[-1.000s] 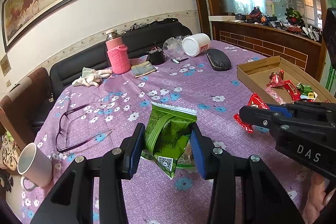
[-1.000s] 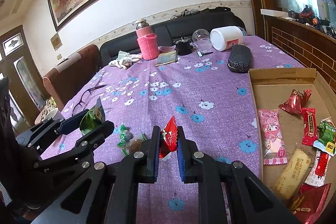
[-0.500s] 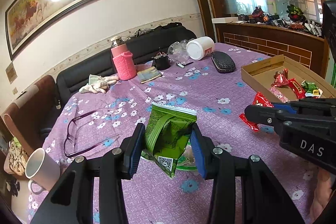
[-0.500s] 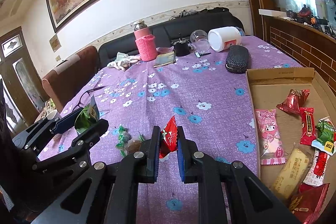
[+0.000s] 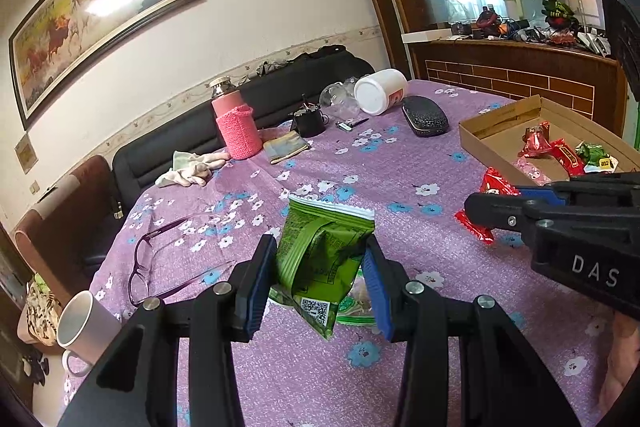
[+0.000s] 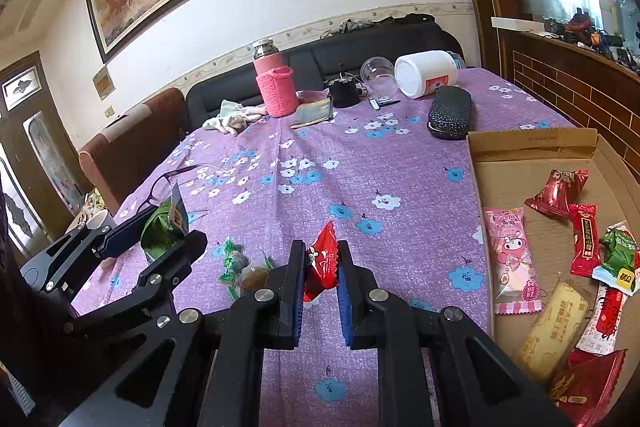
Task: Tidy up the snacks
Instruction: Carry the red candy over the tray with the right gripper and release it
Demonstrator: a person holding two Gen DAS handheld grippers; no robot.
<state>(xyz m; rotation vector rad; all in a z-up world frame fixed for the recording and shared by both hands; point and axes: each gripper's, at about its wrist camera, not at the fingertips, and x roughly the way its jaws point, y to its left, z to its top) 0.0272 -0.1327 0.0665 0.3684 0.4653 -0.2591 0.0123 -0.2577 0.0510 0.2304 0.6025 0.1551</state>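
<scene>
Left tongs clamp a green snack packet at frame centre above the bench; right tongs pinch a red packet. Each should travel level toward the cardboard tray at right, releasing only over its floor.

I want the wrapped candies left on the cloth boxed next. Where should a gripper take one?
Take a candy across its round middle, coming from above, with the fingers either side. Its twisted green ends are thin and floppy, and it lies flat on the cloth, so a side approach would likely slip.
</scene>
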